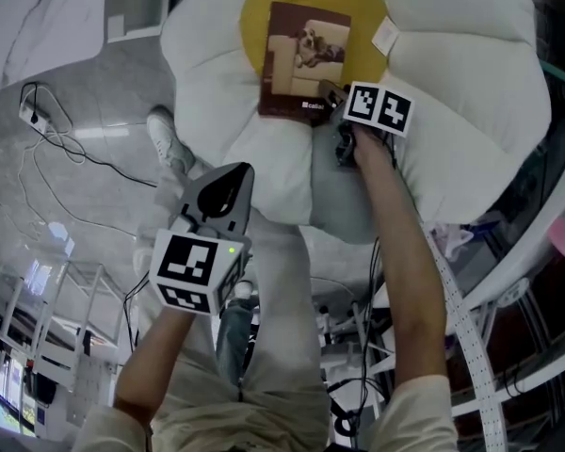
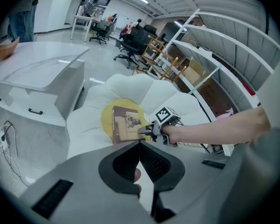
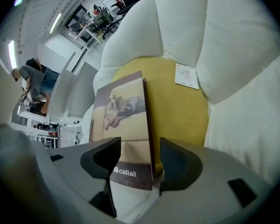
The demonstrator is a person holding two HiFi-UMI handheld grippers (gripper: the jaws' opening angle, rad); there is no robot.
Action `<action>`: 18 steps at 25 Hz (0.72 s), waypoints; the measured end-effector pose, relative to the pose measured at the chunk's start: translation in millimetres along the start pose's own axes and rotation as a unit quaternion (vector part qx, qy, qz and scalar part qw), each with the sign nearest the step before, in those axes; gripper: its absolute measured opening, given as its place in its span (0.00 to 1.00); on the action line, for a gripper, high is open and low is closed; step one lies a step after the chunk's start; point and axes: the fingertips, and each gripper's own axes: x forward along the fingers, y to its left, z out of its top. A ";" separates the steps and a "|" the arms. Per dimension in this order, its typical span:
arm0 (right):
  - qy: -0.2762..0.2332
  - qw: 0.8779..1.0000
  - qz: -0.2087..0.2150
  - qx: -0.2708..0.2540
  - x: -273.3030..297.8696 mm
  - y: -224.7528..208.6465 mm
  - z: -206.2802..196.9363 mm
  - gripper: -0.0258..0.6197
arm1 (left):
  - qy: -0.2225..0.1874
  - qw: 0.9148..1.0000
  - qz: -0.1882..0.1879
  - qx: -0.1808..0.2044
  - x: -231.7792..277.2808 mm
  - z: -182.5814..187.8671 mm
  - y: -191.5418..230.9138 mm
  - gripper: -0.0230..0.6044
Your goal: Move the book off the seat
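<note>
Right gripper (image 3: 140, 148) jaws apart astride the book (image 3: 123, 118) edge; left gripper (image 2: 140, 147) jaws together

Your head camera looks steeply down from well above the white seat (image 1: 452, 73). The camera on the left claw (image 2: 140, 146) sits back from the seat and faces across it toward the shelving (image 2: 214, 59). The camera on the right claw (image 2: 148, 129) sits close to the book (image 3: 123, 125) and faces up along the yellow centre (image 3: 177, 111). All three views share the book and that centre.
</note>
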 end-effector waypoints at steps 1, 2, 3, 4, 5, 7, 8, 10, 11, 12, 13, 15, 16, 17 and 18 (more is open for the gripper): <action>0.009 1.000 0.008 -0.005 4.7 -1.4 -1.8 0.43 | 0.001 1.000 0.000 0.000 1.7 -0.1 0.2 0.06; 0.019 1.000 0.019 -0.011 9.7 -2.4 -3.8 0.44 | 0.002 1.000 0.000 0.000 3.4 -0.2 0.5 0.06; 0.030 0.999 0.034 -0.016 14.5 -2.8 -5.7 0.45 | 0.003 1.000 0.000 0.000 5.2 -0.5 0.9 0.06; 0.040 0.998 0.052 -0.018 18.6 -2.9 -7.1 0.45 | 0.004 1.000 0.001 0.000 7.2 -1.0 1.6 0.06; 0.049 0.996 0.072 -0.016 21.6 -2.7 -7.9 0.45 | 0.006 1.000 0.001 0.000 9.2 -1.8 2.6 0.06; 0.061 0.992 0.114 -0.007 24.7 -1.8 -7.7 0.44 | 0.010 1.000 0.003 0.001 13.3 -4.3 5.6 0.06; 0.066 0.989 0.131 -0.003 25.4 -1.1 -7.7 0.44 | 0.012 1.000 0.003 0.000 15.0 -5.9 7.0 0.06; 0.079 0.984 0.158 -0.003 27.2 2.0 -10.4 0.44 | 0.015 1.000 0.004 -0.001 17.3 -8.9 8.4 0.06; 0.088 0.981 0.170 -0.006 29.0 4.4 -12.7 0.44 | 0.016 1.000 0.005 -0.001 18.3 -10.0 8.4 0.06; 0.097 0.979 0.181 -0.010 31.2 6.7 -15.1 0.44 | 0.017 1.000 0.004 -0.001 19.6 -10.9 8.0 0.06; 0.104 0.976 0.192 -0.013 33.6 8.6 -16.9 0.45 | 0.018 1.000 0.004 -0.001 21.1 -11.6 7.6 0.06; 0.113 0.971 0.210 -0.016 38.0 11.7 -19.3 0.45 | 0.017 1.000 0.002 0.000 23.3 -12.2 7.6 0.06; 0.116 0.969 0.219 -0.018 38.8 13.8 -20.1 0.44 | 0.017 1.000 0.002 0.000 23.7 -12.1 7.8 0.06; 0.118 0.966 0.227 -0.021 38.3 16.8 -20.4 0.44 | 0.016 1.000 0.001 0.000 24.0 -11.8 8.0 0.06; 0.119 0.964 0.237 -0.024 36.3 20.9 -20.1 0.43 | 0.015 1.000 0.001 0.000 24.0 -11.5 8.0 0.06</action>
